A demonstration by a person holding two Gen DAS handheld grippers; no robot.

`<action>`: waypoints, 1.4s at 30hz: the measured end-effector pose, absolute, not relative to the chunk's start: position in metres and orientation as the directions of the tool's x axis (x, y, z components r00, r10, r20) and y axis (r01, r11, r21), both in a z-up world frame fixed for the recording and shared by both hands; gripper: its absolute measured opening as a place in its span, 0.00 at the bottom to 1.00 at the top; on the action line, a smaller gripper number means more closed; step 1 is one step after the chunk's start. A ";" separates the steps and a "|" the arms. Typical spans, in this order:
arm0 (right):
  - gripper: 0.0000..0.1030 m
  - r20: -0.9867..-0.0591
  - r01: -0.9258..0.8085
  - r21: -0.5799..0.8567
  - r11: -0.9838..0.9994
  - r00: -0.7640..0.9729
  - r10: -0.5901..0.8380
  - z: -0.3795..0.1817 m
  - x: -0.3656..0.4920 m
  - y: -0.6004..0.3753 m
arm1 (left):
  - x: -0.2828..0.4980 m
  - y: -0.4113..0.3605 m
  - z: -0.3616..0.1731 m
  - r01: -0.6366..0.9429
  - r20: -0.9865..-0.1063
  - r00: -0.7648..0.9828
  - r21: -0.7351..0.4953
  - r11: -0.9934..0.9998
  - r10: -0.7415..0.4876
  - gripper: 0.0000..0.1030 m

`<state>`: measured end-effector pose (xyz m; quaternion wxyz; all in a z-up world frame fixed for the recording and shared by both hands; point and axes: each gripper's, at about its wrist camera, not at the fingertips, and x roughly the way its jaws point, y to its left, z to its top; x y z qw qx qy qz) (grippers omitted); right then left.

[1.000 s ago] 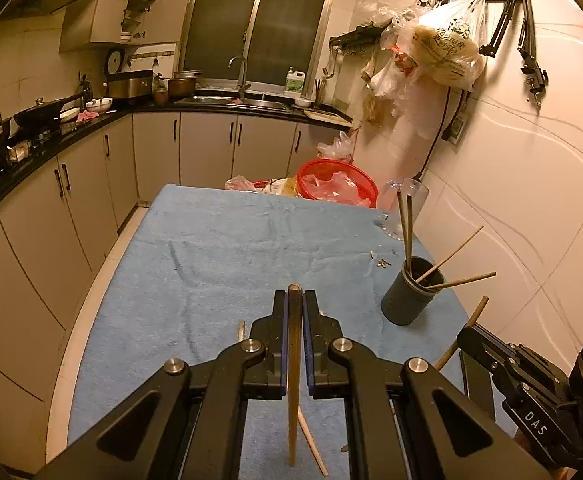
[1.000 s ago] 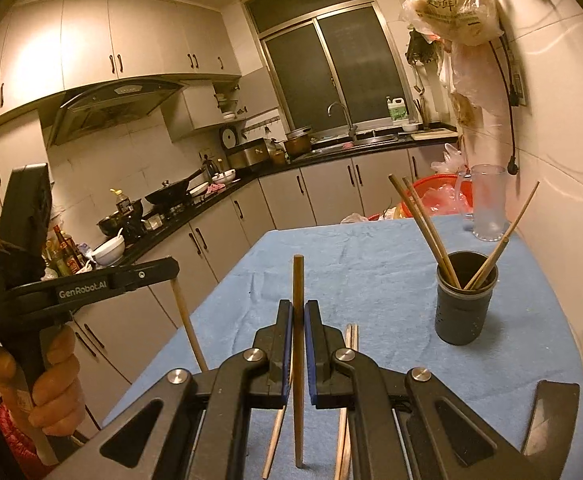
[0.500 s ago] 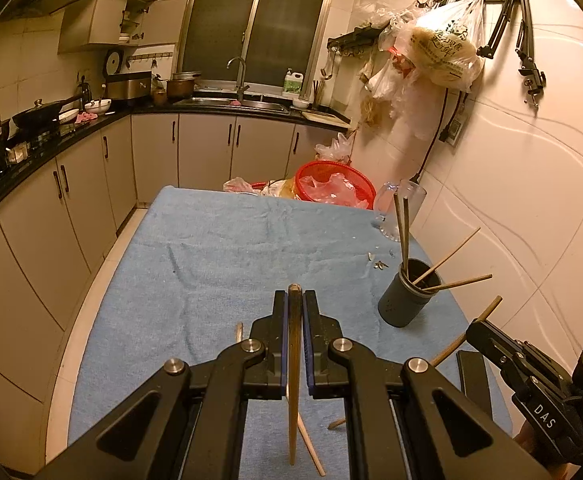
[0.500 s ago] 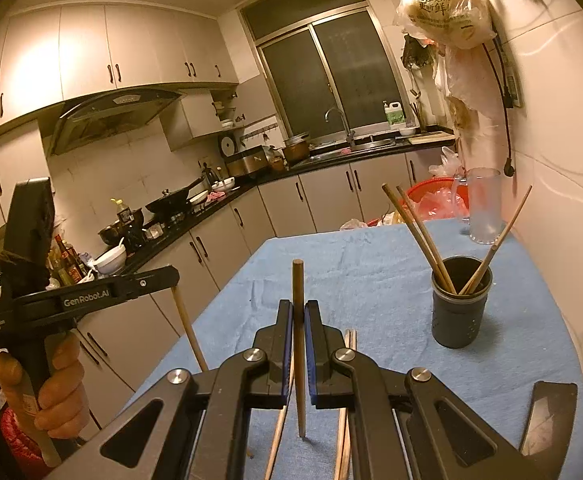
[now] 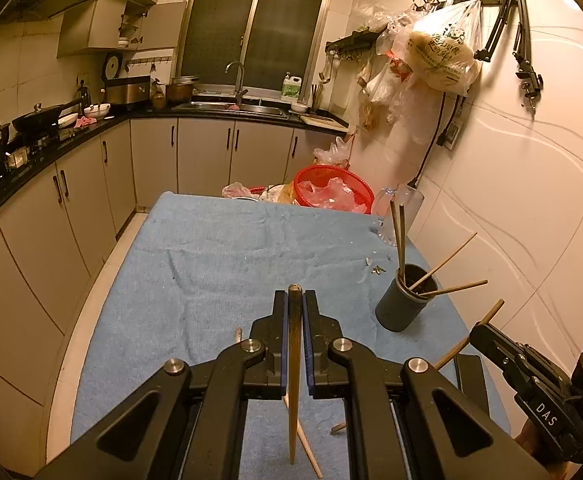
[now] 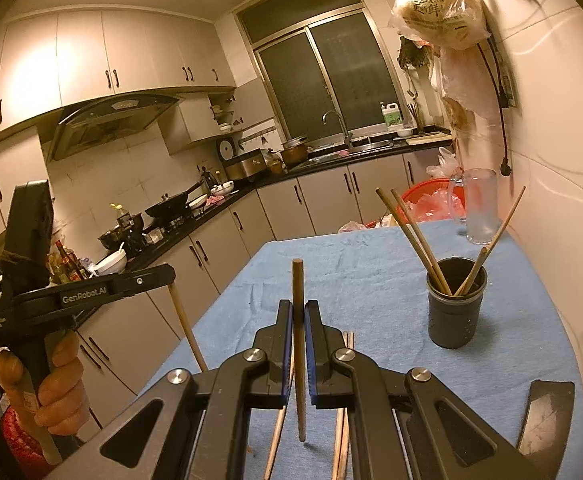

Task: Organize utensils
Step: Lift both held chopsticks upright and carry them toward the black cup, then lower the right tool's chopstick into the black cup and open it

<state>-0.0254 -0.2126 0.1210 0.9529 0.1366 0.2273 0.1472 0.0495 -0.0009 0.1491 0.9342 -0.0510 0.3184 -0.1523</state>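
Note:
My left gripper (image 5: pixel 294 300) is shut on a wooden chopstick (image 5: pixel 293 376) held upright above the blue table cloth (image 5: pixel 227 256). My right gripper (image 6: pixel 298 309) is shut on another chopstick (image 6: pixel 298 344), also upright. A dark grey holder cup (image 5: pixel 404 299) with several chopsticks stands at the table's right side; it also shows in the right wrist view (image 6: pixel 454 304), ahead and right of my right gripper. Loose chopsticks (image 6: pixel 342 412) lie on the cloth under my right gripper. The left gripper shows at the left of the right wrist view (image 6: pixel 170 285).
A clear glass jug (image 6: pixel 478 205) and a red basket (image 5: pixel 333 189) with plastic bags stand at the table's far end. The tiled wall runs along the right. Kitchen cabinets (image 5: pixel 71 196) and a counter with pots line the left and back.
Both grippers have risen slightly and pulled back a little with their chopsticks; the holder cup sits slightly lower and farther in both views.

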 end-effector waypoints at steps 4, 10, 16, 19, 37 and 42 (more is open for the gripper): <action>0.06 -0.378 -0.215 0.328 0.920 0.863 0.336 0.127 -0.030 -0.218 | 0.048 -0.003 0.153 0.259 -0.575 0.752 -0.190 0.947 -0.321 0.07; 0.06 -0.344 -0.208 0.341 0.917 0.880 0.327 0.142 -0.038 -0.233 | 0.050 -0.008 0.160 0.275 -0.572 0.747 -0.197 0.941 -0.338 0.07; 0.06 -0.308 -0.173 0.346 0.922 0.907 0.286 0.159 -0.048 -0.254 | 0.052 -0.017 0.170 0.299 -0.566 0.742 -0.200 0.933 -0.359 0.07; 0.06 -0.291 -0.164 0.359 0.919 0.916 0.278 0.166 -0.052 -0.266 | 0.054 -0.023 0.176 0.311 -0.562 0.741 -0.198 0.930 -0.368 0.07; 0.06 -0.199 -0.072 0.368 0.927 0.968 0.154 0.213 -0.079 -0.332 | 0.070 -0.068 0.208 0.393 -0.546 0.715 -0.202 0.897 -0.437 0.07; 0.06 -0.183 -0.040 0.362 0.931 0.977 0.113 0.223 -0.079 -0.348 | 0.075 -0.086 0.218 0.417 -0.540 0.709 -0.197 0.887 -0.453 0.07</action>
